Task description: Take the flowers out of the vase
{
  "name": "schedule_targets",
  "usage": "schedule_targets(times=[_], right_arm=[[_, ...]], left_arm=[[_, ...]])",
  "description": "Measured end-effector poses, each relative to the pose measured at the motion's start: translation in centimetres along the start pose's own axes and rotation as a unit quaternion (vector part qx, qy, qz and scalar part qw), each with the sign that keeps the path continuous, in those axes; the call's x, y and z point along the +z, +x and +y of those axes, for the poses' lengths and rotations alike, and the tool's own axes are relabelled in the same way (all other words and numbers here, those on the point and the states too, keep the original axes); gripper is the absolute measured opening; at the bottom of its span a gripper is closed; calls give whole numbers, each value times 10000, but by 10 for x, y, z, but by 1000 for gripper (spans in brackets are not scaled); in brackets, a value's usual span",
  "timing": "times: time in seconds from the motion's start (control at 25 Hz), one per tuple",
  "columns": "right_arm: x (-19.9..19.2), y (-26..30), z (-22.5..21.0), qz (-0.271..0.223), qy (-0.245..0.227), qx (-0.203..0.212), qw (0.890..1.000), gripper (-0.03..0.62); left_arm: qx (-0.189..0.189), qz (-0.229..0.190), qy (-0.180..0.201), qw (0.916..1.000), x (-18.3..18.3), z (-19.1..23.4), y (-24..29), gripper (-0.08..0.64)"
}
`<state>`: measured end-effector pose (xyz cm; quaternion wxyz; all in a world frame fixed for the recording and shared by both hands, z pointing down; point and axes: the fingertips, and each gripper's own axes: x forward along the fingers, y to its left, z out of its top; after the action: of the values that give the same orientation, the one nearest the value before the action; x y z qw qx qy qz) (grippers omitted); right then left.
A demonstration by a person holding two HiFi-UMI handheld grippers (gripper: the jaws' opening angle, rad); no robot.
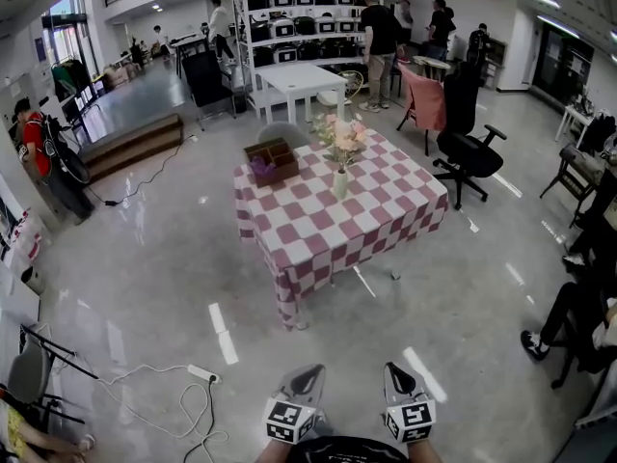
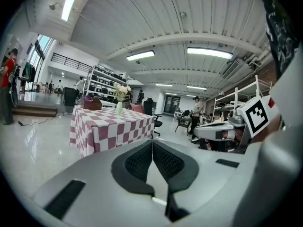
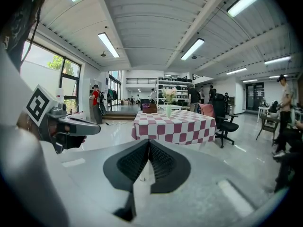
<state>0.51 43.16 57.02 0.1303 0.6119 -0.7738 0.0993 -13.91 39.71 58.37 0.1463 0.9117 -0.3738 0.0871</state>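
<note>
Flowers (image 1: pixel 340 135) in pale vase (image 1: pixel 339 184)

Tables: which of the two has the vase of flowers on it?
The nearer table, checked pink and white; the vase stands on it. The plain white table stands farther back, by the shelves.

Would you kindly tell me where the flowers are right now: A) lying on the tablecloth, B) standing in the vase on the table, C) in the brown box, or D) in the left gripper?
B: the flowers stand upright in the vase on the checked table, and the left gripper is shut on nothing, well short of it.
</note>
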Motion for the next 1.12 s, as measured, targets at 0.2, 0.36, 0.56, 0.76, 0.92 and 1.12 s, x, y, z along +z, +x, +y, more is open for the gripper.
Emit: schedule_targets(times=[0.2,0.36,0.56,0.76,0.92,1.12], right_arm=[[10,33,-2,-63,37,-8,10000,6],[16,53,2,-40,33,0,10000,6],[17,66,7,-38,82,-32,10000,6],[12,64,6,18,222,-184,9996,6],[12,65,4,-3,320,-269,9991,6],[11,73,-1,-7,431,-271,9987,6]], left_arm=[[-120,19,105,9999,13,24,20,12],[-197,51,182,9996,21,39,28,12],[-223,98,222,9995,23,57,35,12],[-316,150,265,9990,25,58,35,12],[-335,168,306,9988,28,61,35,12],[-269,248,284,9989,24,67,37,12]])
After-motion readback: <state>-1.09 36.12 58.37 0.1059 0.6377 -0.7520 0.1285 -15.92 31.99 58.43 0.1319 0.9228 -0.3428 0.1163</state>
